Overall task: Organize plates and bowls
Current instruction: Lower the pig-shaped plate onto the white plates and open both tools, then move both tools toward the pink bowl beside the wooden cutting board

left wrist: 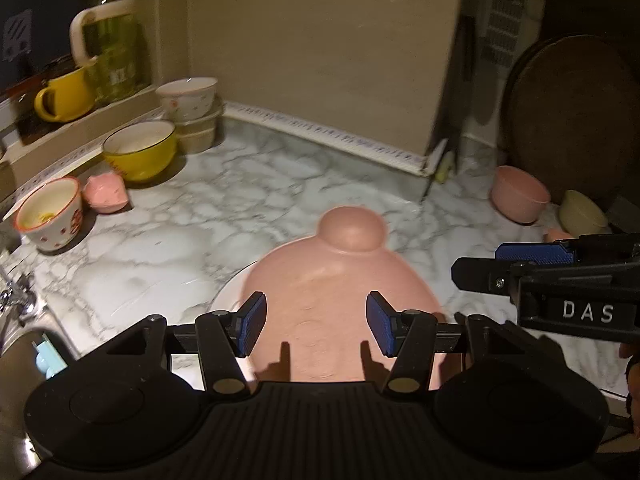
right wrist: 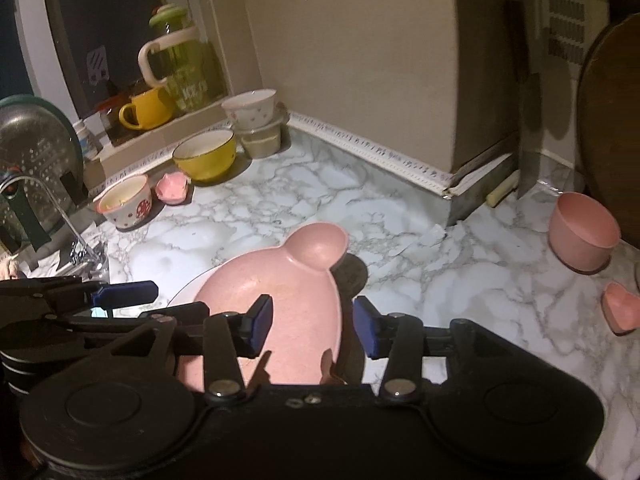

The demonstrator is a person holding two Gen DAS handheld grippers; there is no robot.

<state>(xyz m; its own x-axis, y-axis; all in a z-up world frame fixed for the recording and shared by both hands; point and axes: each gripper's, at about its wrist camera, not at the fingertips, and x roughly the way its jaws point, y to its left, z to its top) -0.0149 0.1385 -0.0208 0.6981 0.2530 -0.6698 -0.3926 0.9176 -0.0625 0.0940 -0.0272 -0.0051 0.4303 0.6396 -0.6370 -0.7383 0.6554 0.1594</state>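
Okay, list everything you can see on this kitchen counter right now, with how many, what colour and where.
Pink plate: one, pink with a round ear, on a white plate, counter centre.
White plate: one, white, under the pink plate.
Yellow bowl: one, yellow, back left.
Mushroom bowl: one, white with red, left edge.
Small pink dish: one, pink, beside the mushroom bowl.
White bowl: one, white, stacked on beige tubs in the corner.
Yellow mug: one, yellow, window ledge.
Green jug: one, green, behind the mug.
Pink bowl: one, pink, tilted, right.
Heart dish: one, pink, right edge.
Cream bowl: one, cream, far right.
Left hand-held gripper: open, over the pink plate.
Right hand-held gripper: open, over the plate's right edge.
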